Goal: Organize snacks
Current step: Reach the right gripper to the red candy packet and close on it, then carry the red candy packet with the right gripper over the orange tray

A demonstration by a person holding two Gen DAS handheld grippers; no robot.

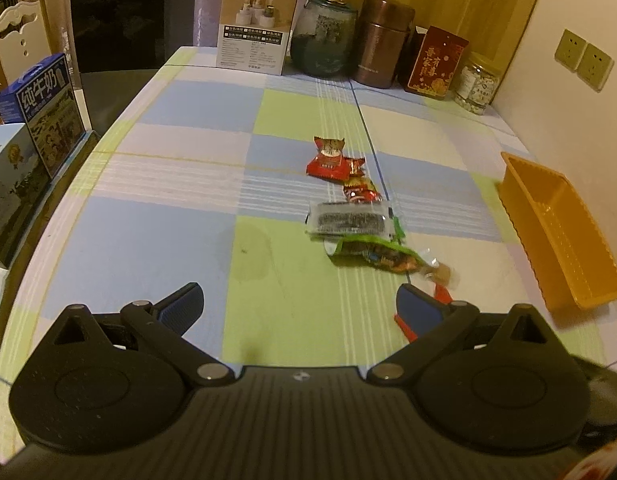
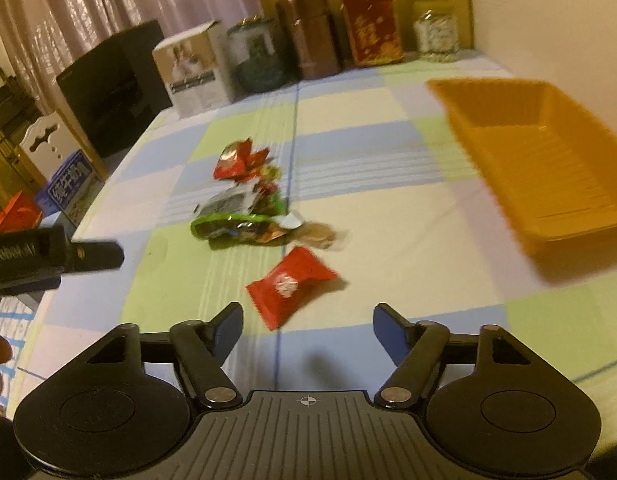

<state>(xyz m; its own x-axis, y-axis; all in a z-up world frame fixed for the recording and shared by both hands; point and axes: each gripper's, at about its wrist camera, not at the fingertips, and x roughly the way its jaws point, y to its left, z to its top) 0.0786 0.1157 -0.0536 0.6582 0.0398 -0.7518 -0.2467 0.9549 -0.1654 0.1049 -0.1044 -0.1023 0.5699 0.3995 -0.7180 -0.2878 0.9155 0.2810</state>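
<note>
Blue milk carton (image 1: 44, 108) at the table's left edge: large white characters "纯牛奶" across its upper face; the same carton in the right wrist view is too blurred to read. Red gift box (image 1: 434, 62) at the far end: gold characters, apparently "吾家有喜". Print on the white product box (image 1: 254, 26) and the snack wrappers is illegible.

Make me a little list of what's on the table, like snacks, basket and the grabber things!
snacks: a loose row of packets on the checked tablecloth, nearest a red packet
basket: orange basket, nothing in it, to the right of the snacks
right gripper: jaws open, just before the red packet
left gripper: jaws open, holding nothing
</note>
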